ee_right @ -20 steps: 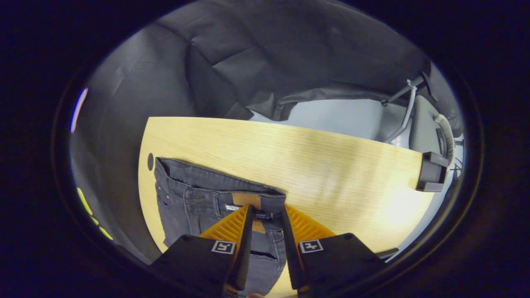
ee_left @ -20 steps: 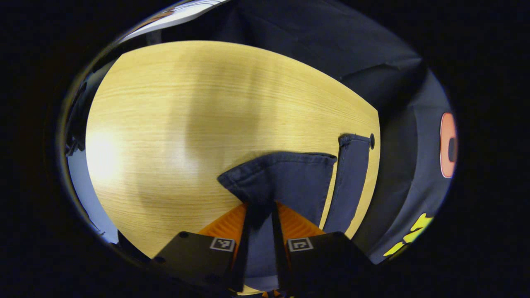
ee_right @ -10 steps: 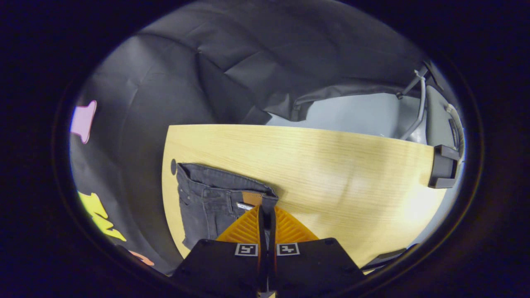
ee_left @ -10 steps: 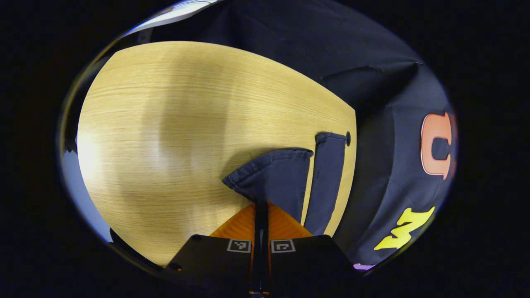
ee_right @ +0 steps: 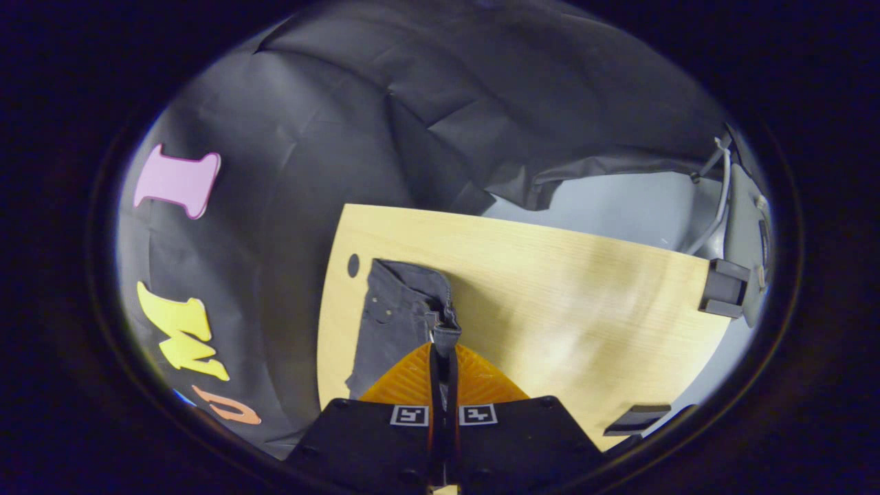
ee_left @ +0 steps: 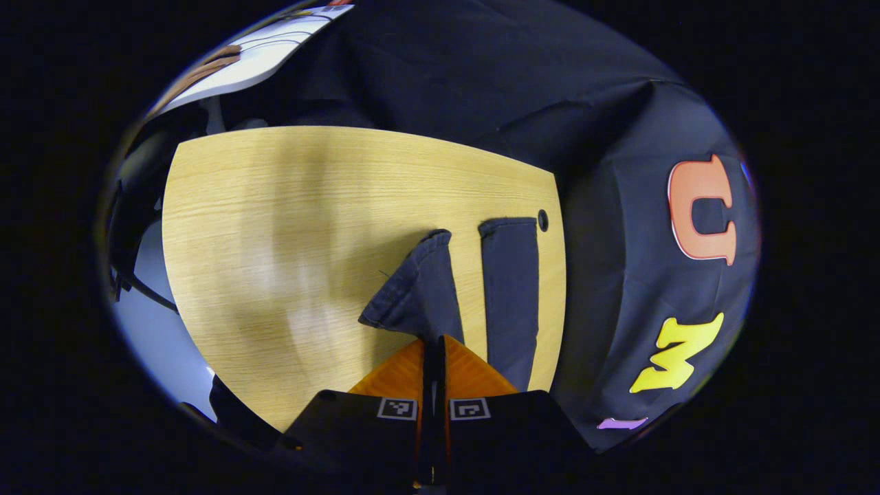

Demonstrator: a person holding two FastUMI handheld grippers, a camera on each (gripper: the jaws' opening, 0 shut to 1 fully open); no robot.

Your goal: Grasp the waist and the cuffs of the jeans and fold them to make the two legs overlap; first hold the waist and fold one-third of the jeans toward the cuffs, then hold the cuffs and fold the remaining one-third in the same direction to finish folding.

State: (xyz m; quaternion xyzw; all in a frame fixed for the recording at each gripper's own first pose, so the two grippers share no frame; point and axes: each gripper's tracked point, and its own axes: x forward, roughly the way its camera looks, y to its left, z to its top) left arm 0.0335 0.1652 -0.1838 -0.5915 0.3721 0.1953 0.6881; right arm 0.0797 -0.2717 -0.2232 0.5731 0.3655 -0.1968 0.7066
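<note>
Left gripper (ee_left: 433, 344): fingers together, clamped on the cuff (ee_left: 419, 289) of one leg of the jeans (ee_left: 509, 289). That cuff is raised off the wooden table (ee_left: 275, 227). The other leg lies flat just beside it, near the table edge with the round hole (ee_left: 543, 220).

Right gripper (ee_right: 443, 354): fingers together, clamped on the waist (ee_right: 443, 323) of the jeans (ee_right: 392, 323), lifted at that corner. The remaining fabric rests on the table (ee_right: 584, 295), near the black cloth wall (ee_right: 309, 137).
</note>
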